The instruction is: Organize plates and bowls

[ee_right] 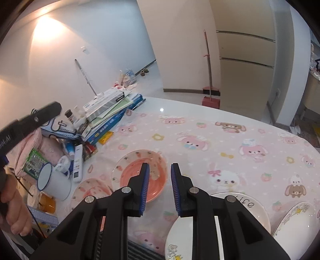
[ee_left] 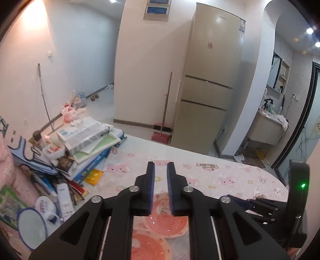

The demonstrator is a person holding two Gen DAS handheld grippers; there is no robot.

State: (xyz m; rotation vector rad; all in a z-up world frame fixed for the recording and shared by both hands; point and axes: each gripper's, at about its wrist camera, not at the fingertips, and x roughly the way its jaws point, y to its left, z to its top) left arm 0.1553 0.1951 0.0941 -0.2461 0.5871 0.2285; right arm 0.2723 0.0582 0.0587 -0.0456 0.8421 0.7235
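Here, both tools hover empty above the counter point(ee_right: 200, 128), the left tool point(ee_left: 160, 166) and right tool point(ee_right: 160, 167) each with a narrow gap. A pink plate point(ee_right: 158, 160) lies at the right tool's 12 o'clock, a white plate point(ee_right: 246, 206) at 4 o'clock.

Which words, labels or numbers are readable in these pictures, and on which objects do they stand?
"life": black script on the rim of the white plate near the right gripper.
Print on the stacked books: too blurred to read.
Brand mark at the top of the fridge: too small to read.
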